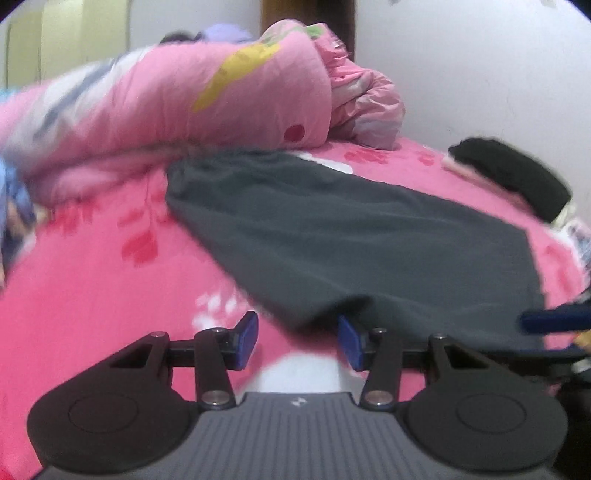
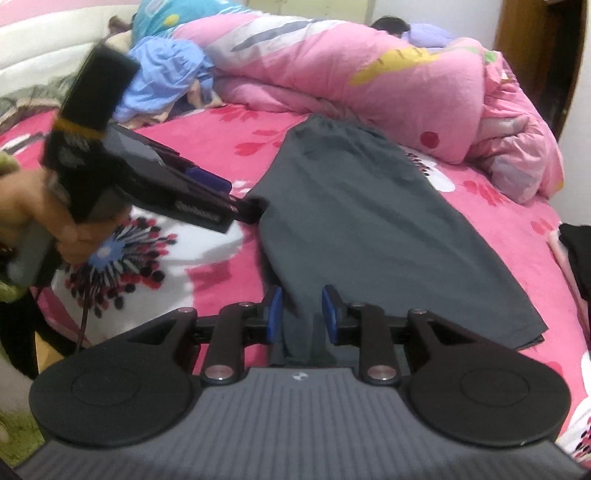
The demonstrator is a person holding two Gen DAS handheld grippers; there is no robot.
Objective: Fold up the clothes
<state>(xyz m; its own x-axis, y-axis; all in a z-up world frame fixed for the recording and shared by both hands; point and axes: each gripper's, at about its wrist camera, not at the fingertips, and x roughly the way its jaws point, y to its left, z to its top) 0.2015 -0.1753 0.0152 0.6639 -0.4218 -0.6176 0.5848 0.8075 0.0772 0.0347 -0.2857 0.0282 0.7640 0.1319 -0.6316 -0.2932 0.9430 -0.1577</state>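
A dark grey garment (image 1: 351,236) (image 2: 362,221) with an elastic waistband at its far end lies flat on the pink flowered bedsheet (image 1: 110,295) (image 2: 229,147). My left gripper (image 1: 297,341) stands open and wide at the garment's near edge, with the cloth just ahead of its right pad. In the right wrist view a hand (image 2: 44,214) holds the left gripper (image 2: 240,203), its tip at the garment's left edge. My right gripper (image 2: 302,314) is open, narrower, with a strip of the grey cloth between its blue pads (image 2: 273,314). One blue finger of it shows at the left view's right side.
A bunched pink quilt (image 1: 184,99) (image 2: 369,74) lies along the back of the bed. Light blue cloth (image 2: 166,70) is heaped at the back left. A black folded item (image 1: 513,173) (image 2: 576,258) lies at the bed's right edge. Dark hair (image 2: 389,23) shows behind the quilt.
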